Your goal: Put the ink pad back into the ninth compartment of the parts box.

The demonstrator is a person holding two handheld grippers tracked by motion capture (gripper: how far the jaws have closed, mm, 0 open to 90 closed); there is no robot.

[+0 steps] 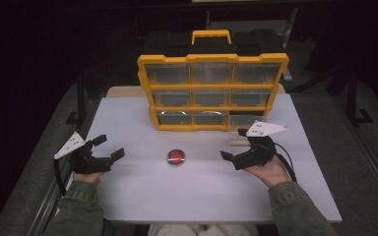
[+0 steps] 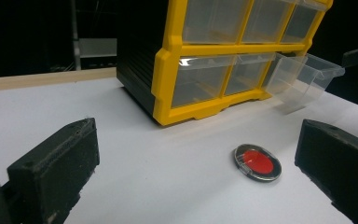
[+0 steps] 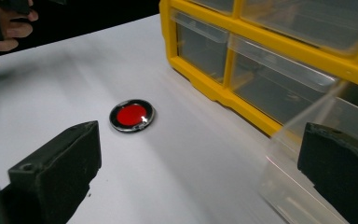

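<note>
A small round disc (image 1: 176, 157) with a red centre and a dark metal rim lies flat on the white table (image 1: 202, 191), midway between my two grippers. My left gripper (image 1: 110, 146) is open to the disc's left, with nothing in it. To the disc's right my right gripper (image 1: 234, 143) is also open and holds nothing. The left gripper view has the disc (image 2: 257, 162) ahead and to the right between the wide-apart jaws. In the right gripper view the disc (image 3: 132, 115) lies ahead, just past the left jaw.
A yellow-framed organizer (image 1: 211, 91) with clear drawers stands at the table's back. Its bottom right drawer (image 1: 243, 132) is pulled out and slopes down beside my right gripper; this drawer (image 2: 303, 77) looks empty. The person's other hand (image 3: 9, 23) shows far left.
</note>
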